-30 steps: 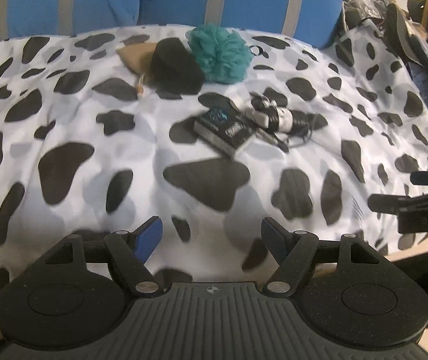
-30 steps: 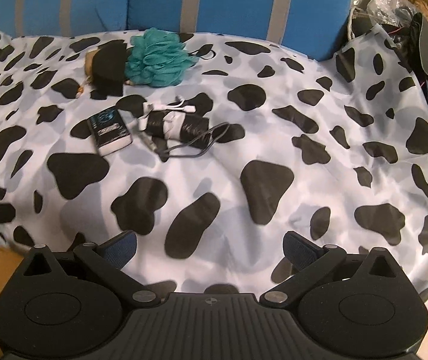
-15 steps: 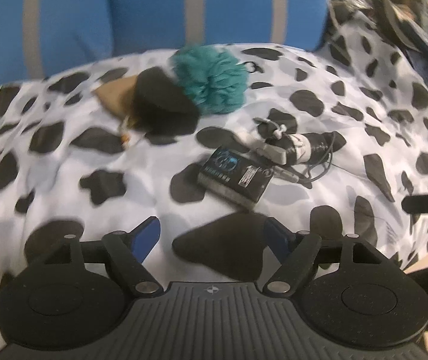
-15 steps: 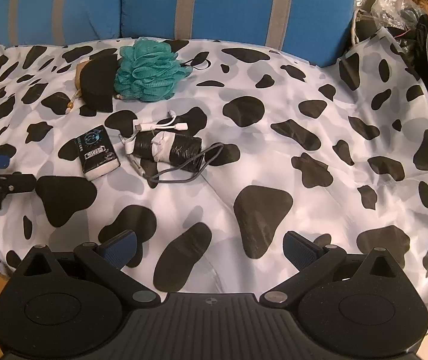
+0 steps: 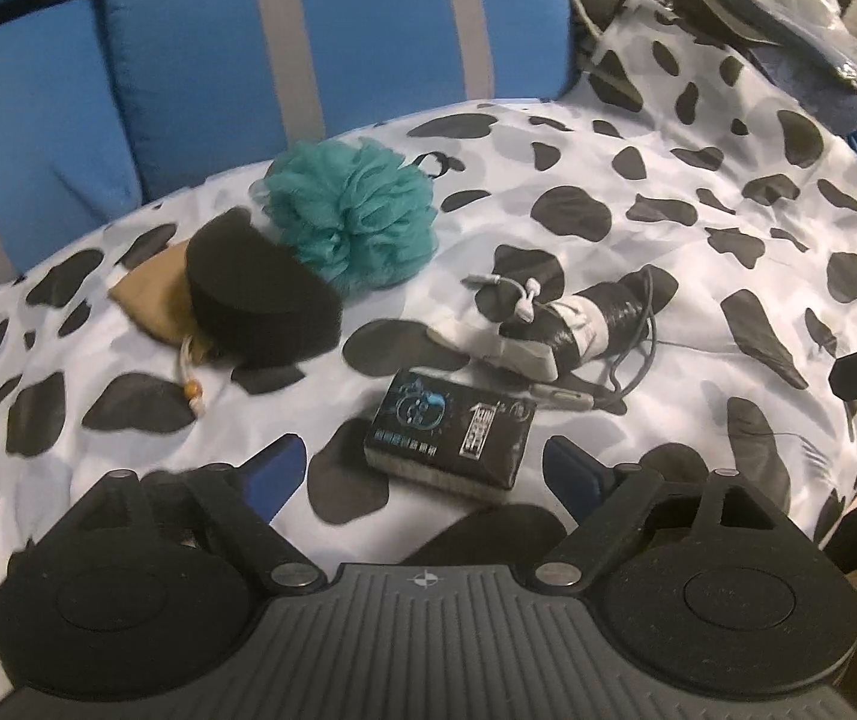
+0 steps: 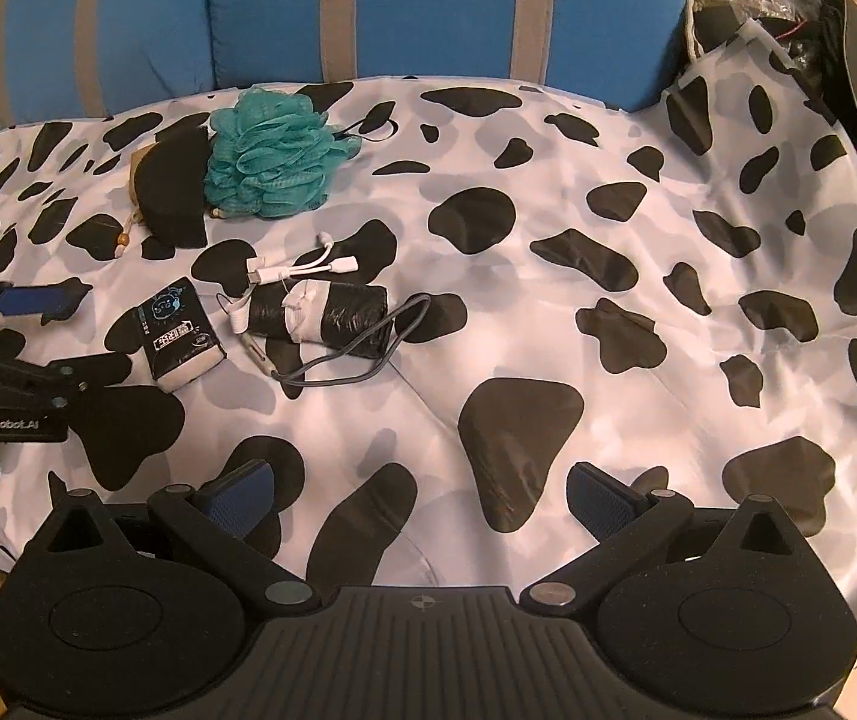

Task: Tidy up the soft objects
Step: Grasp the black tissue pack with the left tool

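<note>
A fluffy teal mesh bath pouf [image 5: 350,217], a matt black foam sponge [image 5: 260,294] and a glossy wrapped tissue pack [image 5: 449,435] lie on soft cow-print cloth [image 5: 698,228].

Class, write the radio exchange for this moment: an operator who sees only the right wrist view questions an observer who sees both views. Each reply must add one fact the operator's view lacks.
Operator: The left gripper is side-on at my left edge. Is anything in it?
Observer: No. The left gripper is opening its jaws, with nothing pressed between them; the dark tissue pack lies just ahead of the gap.
Operator: Something tan peeks from behind the black sponge. What is it?
Observer: A tan drawstring pouch, partly under the black sponge, with its beaded cord trailing out on the spotted cover.
</note>
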